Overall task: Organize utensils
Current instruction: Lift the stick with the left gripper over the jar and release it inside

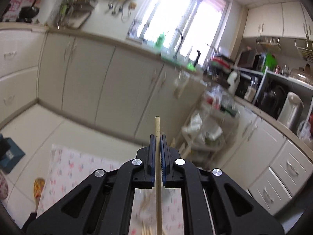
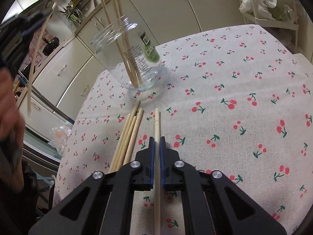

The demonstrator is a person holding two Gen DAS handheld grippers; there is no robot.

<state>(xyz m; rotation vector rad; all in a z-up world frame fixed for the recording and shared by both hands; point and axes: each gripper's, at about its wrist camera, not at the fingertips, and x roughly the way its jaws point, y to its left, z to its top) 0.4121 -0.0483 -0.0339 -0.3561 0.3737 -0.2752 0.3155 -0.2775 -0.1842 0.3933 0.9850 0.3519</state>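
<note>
In the left wrist view, the left gripper (image 1: pixel 158 137) is closed narrowly on a chopstick (image 1: pixel 157 125), which runs up the centre of the frame and sticks out just past the fingertips. It is lifted off the table, aimed at blurred kitchen cabinets (image 1: pixel 101 78) and a bright window (image 1: pixel 176 13). A strip of the cherry-print cloth (image 1: pixel 74 168) shows at lower left, and more chopsticks appear blurred at the bottom edge, behind the gripper.

In the right wrist view, the right gripper (image 2: pixel 156 139) is clamped on a pale chopstick (image 2: pixel 156 121) that points up the frame, low over the table (image 2: pixel 234 78). Just left of it, a loose bundle of chopsticks (image 2: pixel 131 131) lies on the cloth, fanned slightly and pointing toward the jar (image 2: pixel 129 52). The glass jar stands in the upper middle of the frame with several chopsticks (image 2: pixel 115 9) leaning inside it. At the upper left edge the left gripper (image 2: pixel 39 17) is seen again, blurred, with its chopstick (image 2: pixel 36 58) hanging down from it, well apart from the jar.
</note>
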